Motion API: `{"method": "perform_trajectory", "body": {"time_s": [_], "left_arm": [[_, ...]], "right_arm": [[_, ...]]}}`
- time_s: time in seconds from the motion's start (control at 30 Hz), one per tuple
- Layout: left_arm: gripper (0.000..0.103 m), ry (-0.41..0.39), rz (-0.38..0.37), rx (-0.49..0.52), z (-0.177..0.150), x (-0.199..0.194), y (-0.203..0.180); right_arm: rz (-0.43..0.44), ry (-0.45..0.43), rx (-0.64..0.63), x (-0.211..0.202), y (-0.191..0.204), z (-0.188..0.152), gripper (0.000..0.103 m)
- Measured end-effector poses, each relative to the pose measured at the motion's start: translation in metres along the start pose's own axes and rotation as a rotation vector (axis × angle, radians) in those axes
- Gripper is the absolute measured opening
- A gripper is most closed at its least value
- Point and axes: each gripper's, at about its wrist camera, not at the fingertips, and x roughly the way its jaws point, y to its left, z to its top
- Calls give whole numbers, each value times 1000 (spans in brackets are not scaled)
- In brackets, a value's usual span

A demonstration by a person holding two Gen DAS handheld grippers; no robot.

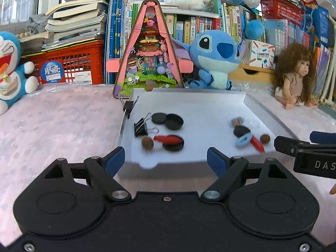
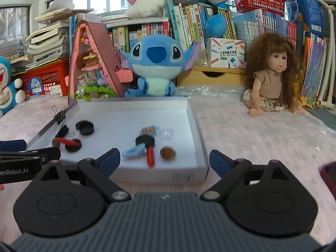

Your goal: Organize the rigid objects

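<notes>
A white tray (image 1: 247, 100) sits on the bench (image 1: 63, 126), and the small rigid things lie in two loose groups inside it. Seen from the left wrist, the group at 9 o'clock in the tray holds a binder clip (image 1: 141, 126), two black discs (image 1: 170, 121), a third disc (image 1: 173, 145) with a red stick (image 1: 166, 139) lying across it, and a nut (image 1: 147, 143). The group at 3 o'clock holds a blue clip (image 1: 243, 140), a black cap (image 1: 241, 130), a second red stick (image 1: 257, 145) and another nut (image 1: 265, 139). One more binder clip (image 1: 129, 106) is clamped on the tray's left wall.

All of these look light and stiff. The discs are flat and smooth and may slip, so I would pinch them across the rim. The nuts are round and likely to roll; take them across the middle. The sticks suit a grip mid-length, and the binder clip its black body, not its wire loops.

The left claw (image 1: 166, 160) is spread wide with nothing between its fingers, at the tray's near edge and tilted gently down. The right claw (image 2: 164, 160) is likewise spread and empty, straddling the tray's near right corner at much the same downward tilt. The two sit close side by side, each showing at the edge of the other's view.
</notes>
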Motion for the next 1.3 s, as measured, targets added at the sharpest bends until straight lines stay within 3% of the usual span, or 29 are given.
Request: {"method": "perform_trajectory", "body": {"time_s": [0.27,0.67,0.83,0.97,1.3], "left_arm": [[85,19,7,25,-22,-15,-4],[86,123,39,2,-30,6,-2],[91,132,57,0,-31,9,-1],[103,147,73,-7,-31,14,0],[103,149,81,-8,-30,16,-1]], "right_arm": [[12,40,1,-7,2,-16,103],[-9,104,-30,6,6,-29,103],[-12,153,-38,14,7,-34,103],[-2,172,-15,18,4,-35,103],[1,174,-11,19,4,-35,103]]}}
